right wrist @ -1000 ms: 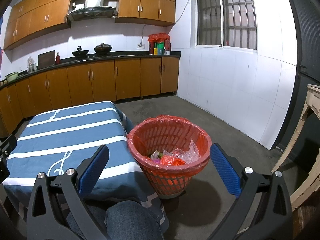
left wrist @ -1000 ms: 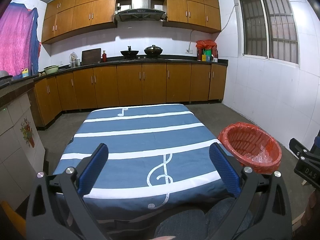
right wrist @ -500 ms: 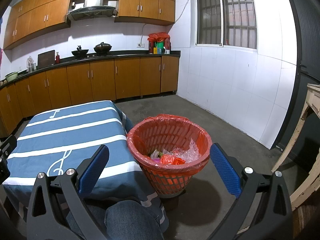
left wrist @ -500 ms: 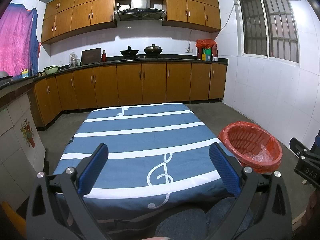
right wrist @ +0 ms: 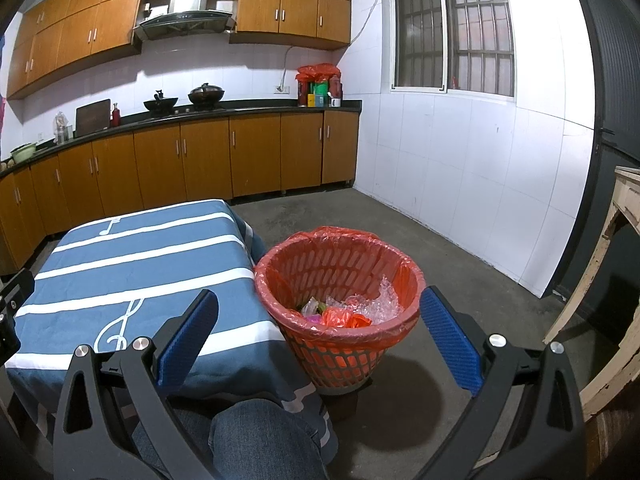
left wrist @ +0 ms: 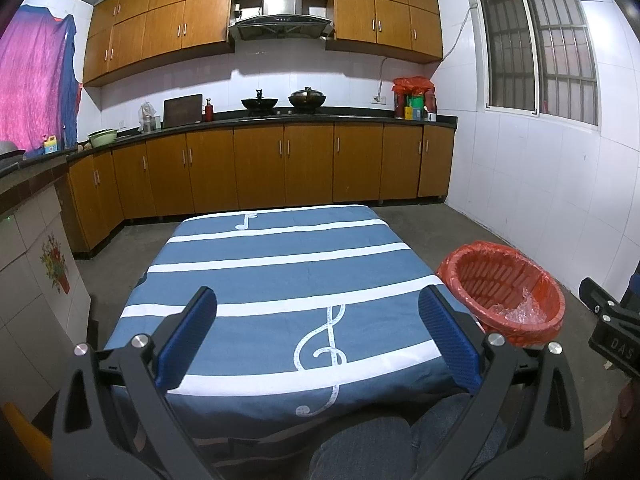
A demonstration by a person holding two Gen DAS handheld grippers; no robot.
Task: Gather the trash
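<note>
1. The left gripper (left wrist: 318, 334) hangs above the near edge of the desk (left wrist: 280, 264), its jaws spread wide with nothing between them
2. The right gripper (right wrist: 320, 330) hangs near the bin (right wrist: 340, 356), jaws likewise released and empty; the bin shows between its blue pads (right wrist: 450, 338)
3. The desk wears a blue cloth with white stripes, a treble clef and a small note; its top is bare in both views
4. The bin is an orange mesh basket lined with a red bag (right wrist: 280, 280) folded over the rim; it stands on the floor (right wrist: 460, 264) just beside the desk's right side, close to the hanging cloth
5. The trash (right wrist: 348, 312) lies inside the bin at the bottom: crumpled clear plastic, orange-red scraps and a pinkish piece; the left view shows only the clear plastic (left wrist: 520, 308)
6. A knee (right wrist: 256, 436) in blue jeans shows at the bottom of both views, under the near edge of the desk
7. At the right edge of the left view part of the right gripper's black body is seen, with a bit of a hand (left wrist: 624, 408) below it
8. Behind stand wooden cupboards (left wrist: 280, 168) with a dark worktop, two woks on the hob, a hood above, and a barred window (right wrist: 452, 28) in the tiled wall
9. A pale wooden frame (right wrist: 600, 280) leans in at the far right of the right view
</note>
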